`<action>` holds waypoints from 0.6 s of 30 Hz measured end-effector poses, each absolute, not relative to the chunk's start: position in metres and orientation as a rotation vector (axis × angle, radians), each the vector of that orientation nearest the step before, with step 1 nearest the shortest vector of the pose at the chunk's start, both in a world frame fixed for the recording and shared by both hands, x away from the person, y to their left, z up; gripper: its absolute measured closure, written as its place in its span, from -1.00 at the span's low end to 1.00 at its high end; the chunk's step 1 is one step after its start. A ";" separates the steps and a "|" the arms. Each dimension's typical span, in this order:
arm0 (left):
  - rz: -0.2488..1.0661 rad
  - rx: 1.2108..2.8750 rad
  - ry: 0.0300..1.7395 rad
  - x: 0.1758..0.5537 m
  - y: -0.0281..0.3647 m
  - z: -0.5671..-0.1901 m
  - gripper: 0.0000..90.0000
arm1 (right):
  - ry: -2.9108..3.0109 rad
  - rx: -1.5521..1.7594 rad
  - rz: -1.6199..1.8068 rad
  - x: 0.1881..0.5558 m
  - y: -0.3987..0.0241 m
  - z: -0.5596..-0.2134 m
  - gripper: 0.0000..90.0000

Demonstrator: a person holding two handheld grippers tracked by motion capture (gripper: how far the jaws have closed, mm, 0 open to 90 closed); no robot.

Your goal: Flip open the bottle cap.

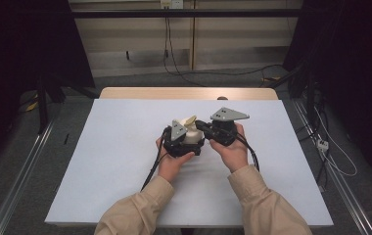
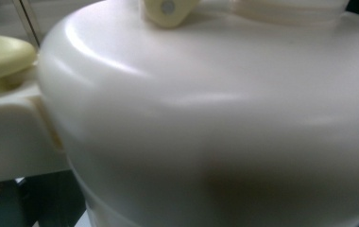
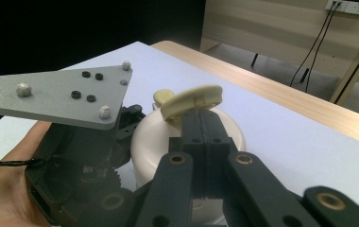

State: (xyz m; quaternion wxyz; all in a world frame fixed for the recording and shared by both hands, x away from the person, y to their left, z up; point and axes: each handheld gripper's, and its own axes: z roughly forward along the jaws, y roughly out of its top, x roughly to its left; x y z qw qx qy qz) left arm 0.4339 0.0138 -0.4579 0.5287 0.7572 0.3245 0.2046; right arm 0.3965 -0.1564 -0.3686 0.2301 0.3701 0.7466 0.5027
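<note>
Matte black right gripper (image 3: 201,137) fingers closed beneath yellowish lid flap (image 3: 192,100), glossy rounded cream jug (image 2: 215,123), left gripper (image 1: 180,139) fingers' state unclear

Tabletop (image 1: 125,147): wooden, overlaid with a pale blue-white sheet; a bare wood strip (image 1: 189,93) is exposed along the far edge. Floor (image 1: 22,161): grey, with metal rails (image 1: 17,181) running along the left and right sides. Far wall (image 1: 233,34): light wood panelling with a dark horizontal bar across it. A wall socket (image 1: 171,4) sits at the top, and black cables (image 1: 174,63) hang from it to the floor. Dark curtains (image 1: 22,44) enclose the left and right sides. A white power strip (image 1: 322,144) lies on the floor at right.
</note>
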 end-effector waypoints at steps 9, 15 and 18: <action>0.488 1.807 0.777 0.434 0.014 -0.458 -0.89 | 2.053 1.015 1.387 0.397 -0.155 -0.368 1.00; 0.490 1.808 0.776 0.434 0.014 -0.458 -0.89 | 2.052 1.016 1.389 0.398 -0.155 -0.367 1.00; 0.491 1.809 0.777 0.434 0.014 -0.458 -0.89 | 2.053 1.015 1.385 0.398 -0.155 -0.368 1.00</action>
